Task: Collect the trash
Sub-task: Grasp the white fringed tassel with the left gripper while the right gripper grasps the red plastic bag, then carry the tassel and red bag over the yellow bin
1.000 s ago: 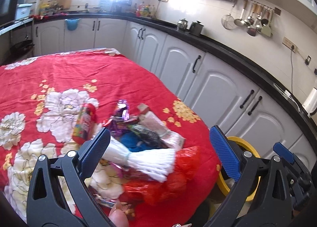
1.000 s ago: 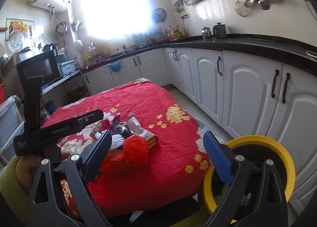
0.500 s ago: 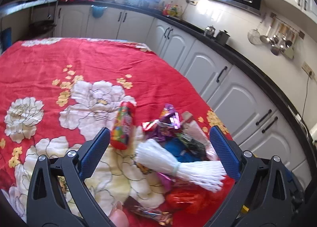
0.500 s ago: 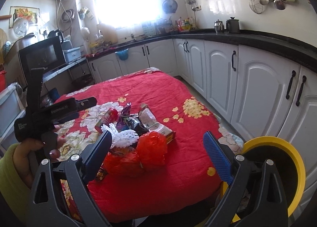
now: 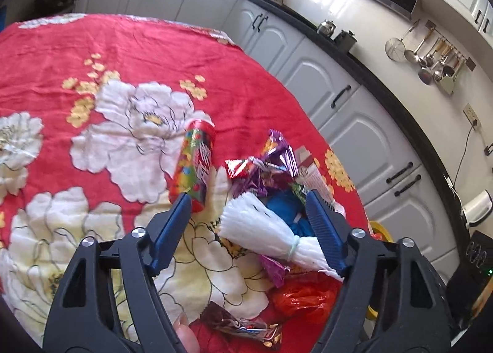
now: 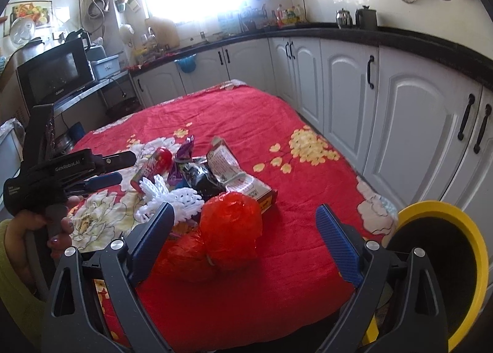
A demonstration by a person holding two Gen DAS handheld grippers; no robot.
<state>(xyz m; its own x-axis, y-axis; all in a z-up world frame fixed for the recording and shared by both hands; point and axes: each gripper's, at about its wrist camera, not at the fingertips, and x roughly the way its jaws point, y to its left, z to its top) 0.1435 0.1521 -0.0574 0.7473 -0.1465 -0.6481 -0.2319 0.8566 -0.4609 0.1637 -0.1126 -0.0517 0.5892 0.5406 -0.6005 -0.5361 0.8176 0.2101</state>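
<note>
The trash (image 5: 265, 199) is heaped on the red flowered tablecloth (image 5: 123, 54), just ahead of the left gripper (image 5: 248, 208). A white bundle of straws (image 5: 265, 229) is seen between its blue pads, untouched, long axis slanting from upper left to lower right. A candy tube (image 5: 194, 165) points away, beyond the left pad. The jaws have just been closing but stand apart. The right gripper (image 6: 243, 220) is held wide apart behind a red plastic bag (image 6: 231, 223).

A red floral tablecloth (image 5: 129, 45) carries piled wrappers (image 5: 262, 168) and a candy tube (image 5: 194, 165).
</note>
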